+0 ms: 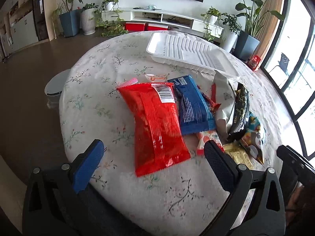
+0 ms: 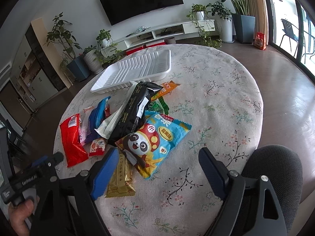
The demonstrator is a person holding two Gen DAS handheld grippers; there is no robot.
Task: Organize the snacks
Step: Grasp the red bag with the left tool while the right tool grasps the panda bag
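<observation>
We find the white ribbed plastic tray [image 2: 137,68] bare at the far side of the round table with the floral cloth [image 2: 216,102]; nothing has gone in, so by our reading the sorting has hardly begun and every packet remains to be moved.

The snacks lie heaped at mid-table, just short of the tray. The red crinkled foil bag [image 1: 155,125] lies flat on the left edge of the heap, long axis running from near the left tool toward the tray, barcode end farthest. The blue wrapped biscuit pack [image 1: 192,106] lies touching alongside it, roughly parallel. The black glossy pouch [image 2: 135,110] leans across the heap, its top end pointing at the tray. The light-blue panda-print bag [image 2: 155,143] lies nearest the right tool, with the gold wrapper [image 2: 120,179] partly under its near corner.

Left tool [image 1: 153,151]: jaws wide, empty, hovering above the near end of the red bag. Right tool [image 2: 157,159]: jaws wide, empty, straddling the panda bag's near corner from above.
</observation>
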